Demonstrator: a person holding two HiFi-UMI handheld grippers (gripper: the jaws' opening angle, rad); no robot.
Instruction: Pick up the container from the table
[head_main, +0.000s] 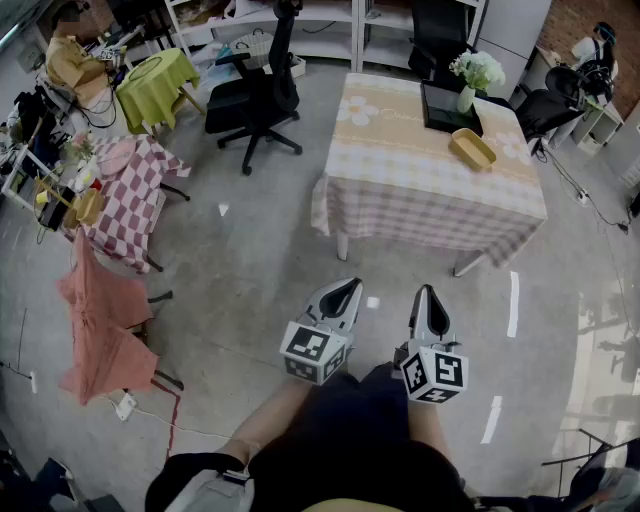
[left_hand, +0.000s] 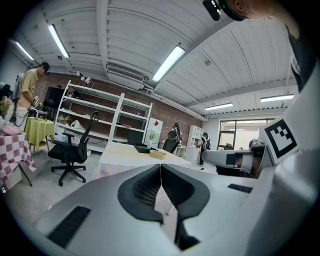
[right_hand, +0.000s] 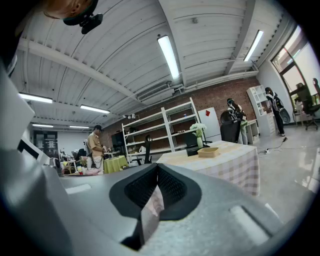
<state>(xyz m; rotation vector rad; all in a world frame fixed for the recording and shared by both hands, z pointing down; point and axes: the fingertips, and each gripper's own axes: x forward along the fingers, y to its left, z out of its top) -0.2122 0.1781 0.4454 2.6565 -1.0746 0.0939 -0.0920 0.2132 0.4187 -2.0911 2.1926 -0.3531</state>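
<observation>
A shallow yellow container (head_main: 472, 148) lies on the table (head_main: 400, 170) with the checked cloth, toward its right side; it shows small and far off in the left gripper view (left_hand: 158, 154) and in the right gripper view (right_hand: 208, 152). My left gripper (head_main: 349, 287) and right gripper (head_main: 425, 292) hang side by side over the bare floor, well short of the table's near edge. Both are shut with nothing between their jaws, and both point toward the table.
On the table also stand a black tray (head_main: 445, 106) and a vase of white flowers (head_main: 474, 75). A black office chair (head_main: 262, 95) stands left of the table. Further left are a red-checked table (head_main: 135, 195), a green-covered table (head_main: 155, 85) and a person (head_main: 72, 58).
</observation>
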